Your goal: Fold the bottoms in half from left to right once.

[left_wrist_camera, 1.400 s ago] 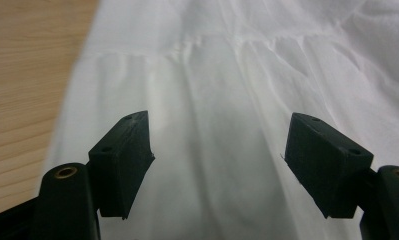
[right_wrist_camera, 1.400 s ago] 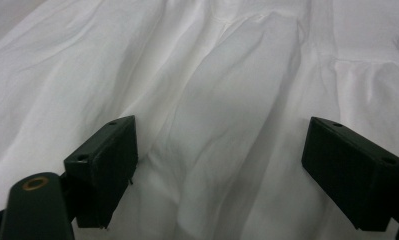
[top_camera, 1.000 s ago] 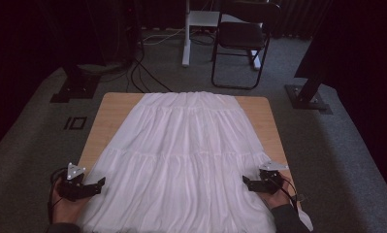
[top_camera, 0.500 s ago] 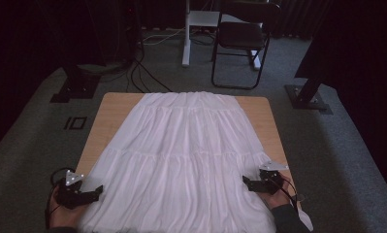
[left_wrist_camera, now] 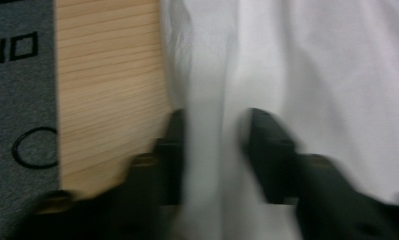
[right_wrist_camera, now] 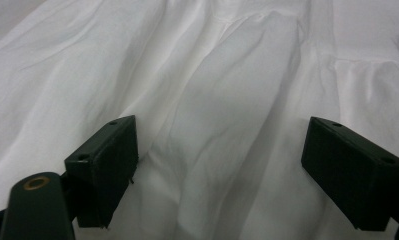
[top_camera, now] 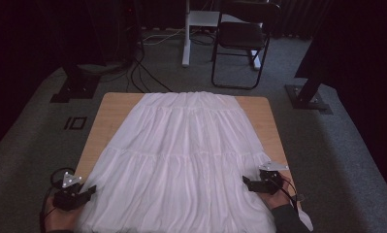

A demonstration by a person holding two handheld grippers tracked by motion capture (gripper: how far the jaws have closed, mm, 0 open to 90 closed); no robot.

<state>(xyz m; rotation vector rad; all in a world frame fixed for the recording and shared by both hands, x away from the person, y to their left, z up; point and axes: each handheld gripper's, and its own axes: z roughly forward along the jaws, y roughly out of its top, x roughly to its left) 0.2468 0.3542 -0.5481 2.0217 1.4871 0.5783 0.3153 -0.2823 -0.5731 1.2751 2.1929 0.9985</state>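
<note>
A white tiered skirt [top_camera: 181, 145] lies spread flat on the wooden table [top_camera: 111, 109], waistband at the far edge and hem toward me. My left gripper [top_camera: 90, 190] is at the skirt's near left edge. In the left gripper view the image is blurred and the left gripper [left_wrist_camera: 214, 130] has its jaws part-way apart, with a fold of the skirt [left_wrist_camera: 207, 75] running between them. My right gripper [top_camera: 245, 182] rests at the near right edge. The right gripper [right_wrist_camera: 219, 150] stands wide open over the skirt [right_wrist_camera: 227, 85], which is rumpled there.
The bare table [left_wrist_camera: 107, 75] shows left of the skirt, then grey carpet. Behind the table stand a black folding chair [top_camera: 244, 39], a white desk leg [top_camera: 186, 34], two dark stand bases [top_camera: 77, 85] [top_camera: 310, 97] and floor cables [top_camera: 142, 73].
My left gripper has moved back toward me and a little outward, along the skirt's left edge. The right gripper has stayed put.
</note>
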